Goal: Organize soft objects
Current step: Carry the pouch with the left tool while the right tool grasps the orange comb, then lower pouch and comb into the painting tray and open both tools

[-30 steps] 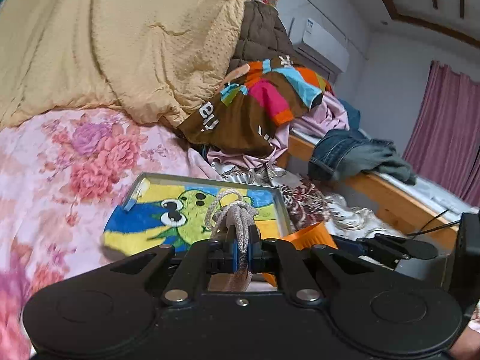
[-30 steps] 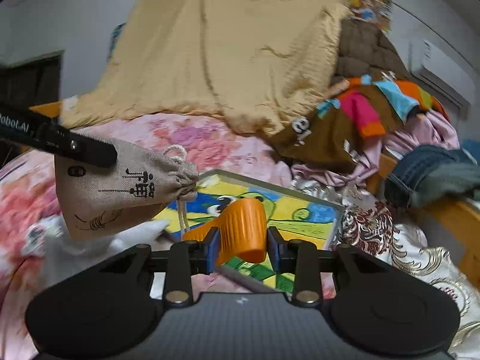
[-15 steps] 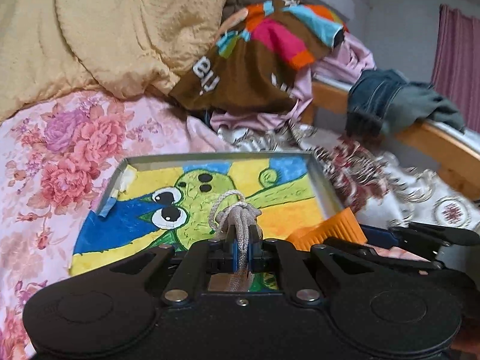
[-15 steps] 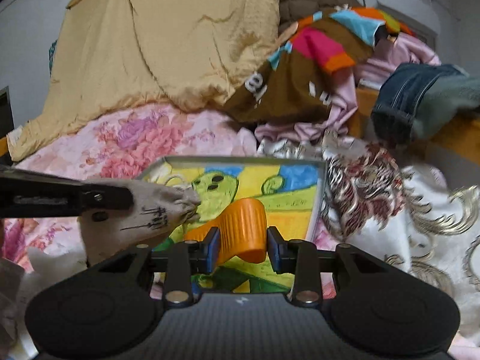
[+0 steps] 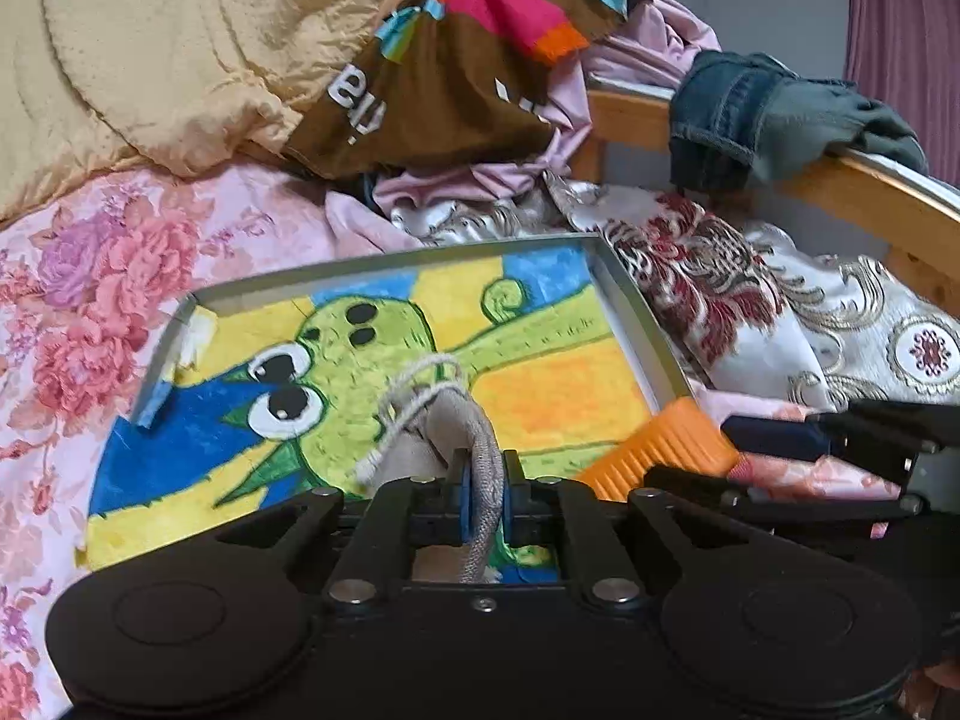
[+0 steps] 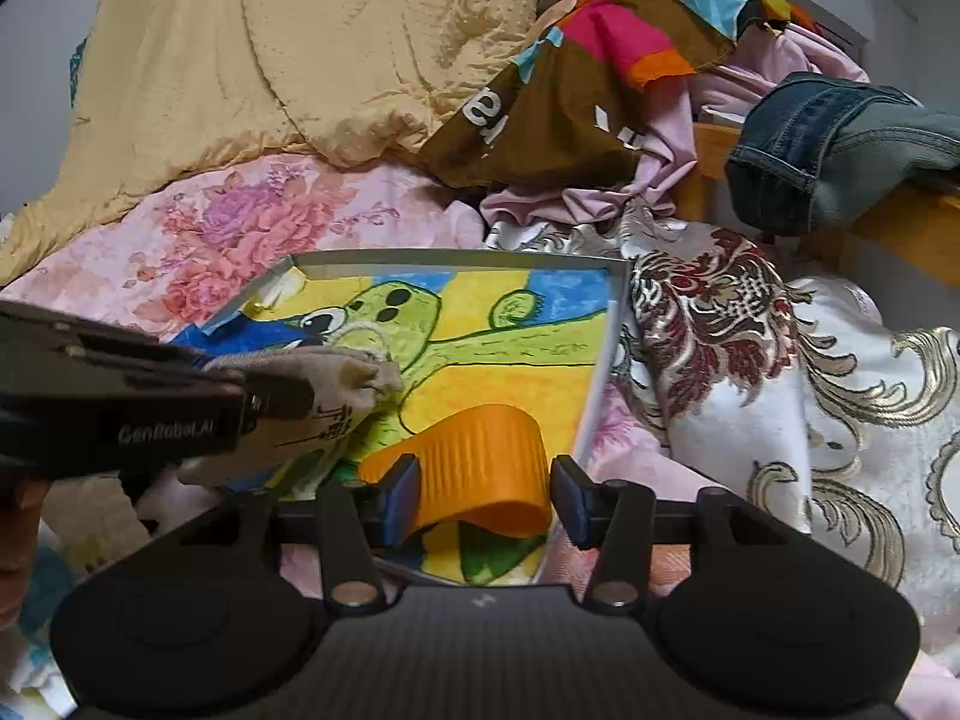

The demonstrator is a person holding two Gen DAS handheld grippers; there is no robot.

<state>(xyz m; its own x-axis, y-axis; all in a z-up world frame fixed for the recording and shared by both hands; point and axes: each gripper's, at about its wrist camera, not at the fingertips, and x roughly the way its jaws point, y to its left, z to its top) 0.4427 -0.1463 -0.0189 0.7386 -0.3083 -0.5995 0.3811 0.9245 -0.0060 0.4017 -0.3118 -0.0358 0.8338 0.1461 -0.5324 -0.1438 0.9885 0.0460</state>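
Observation:
My left gripper point(image 5: 483, 495) is shut on a beige drawstring pouch point(image 5: 444, 432) and holds it low over the shallow tray point(image 5: 636, 312) with the green cartoon drawing. The pouch point(image 6: 336, 396) and the left gripper point(image 6: 120, 402) also show at the left of the right wrist view. My right gripper point(image 6: 483, 495) has opened; the ribbed orange soft piece point(image 6: 480, 462) lies between its parted fingers on the tray point(image 6: 606, 360) near its right rim. The orange piece point(image 5: 660, 444) also shows at the right of the left wrist view.
The tray lies on a pink floral bedsheet point(image 5: 90, 276). Behind it are a tan quilt point(image 6: 270, 60), a brown multicoloured garment point(image 6: 570, 90), pink cloth and jeans point(image 6: 828, 144) on a wooden bed rail point(image 5: 870, 204). A white and maroon brocade cloth point(image 6: 750, 360) lies right of the tray.
Both grippers have moved down and closer to the tray. The right gripper's fingers have spread apart from the orange piece, which now rests on the tray. The left gripper still clamps the pouch.

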